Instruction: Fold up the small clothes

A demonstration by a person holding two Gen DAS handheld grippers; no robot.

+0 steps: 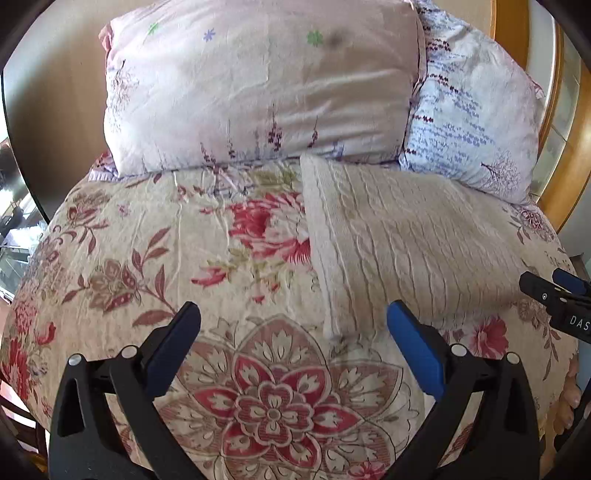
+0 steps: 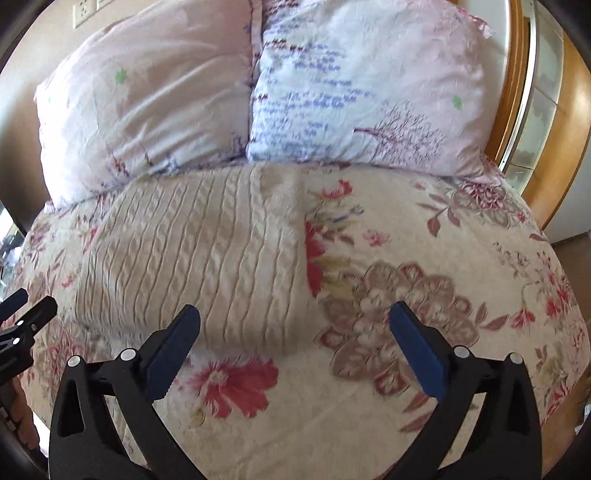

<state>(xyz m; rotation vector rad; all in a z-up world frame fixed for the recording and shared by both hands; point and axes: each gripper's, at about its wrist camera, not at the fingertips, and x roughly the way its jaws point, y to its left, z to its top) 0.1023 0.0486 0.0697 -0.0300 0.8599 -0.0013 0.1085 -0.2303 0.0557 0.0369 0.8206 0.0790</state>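
Observation:
A cream cable-knit garment (image 1: 399, 243) lies folded into a flat rectangle on the flowered bedspread (image 1: 147, 258). In the left wrist view its near left corner sits just ahead of my left gripper (image 1: 293, 314), which stands open over the spread with nothing between its fingers. In the right wrist view the same knit garment (image 2: 199, 254) lies ahead and to the left of my right gripper (image 2: 295, 314), also open and holding nothing. The right gripper's tip (image 1: 554, 295) shows at the right edge of the left wrist view; the left gripper's tip (image 2: 26, 314) shows at the left edge of the right wrist view.
Two pillows lean at the head of the bed, a pink one (image 1: 258, 85) and a white one with blue print (image 1: 472, 122), right behind the garment. A wooden frame (image 2: 517, 85) curves at the far right. A wall socket (image 2: 83, 13) is at the top left.

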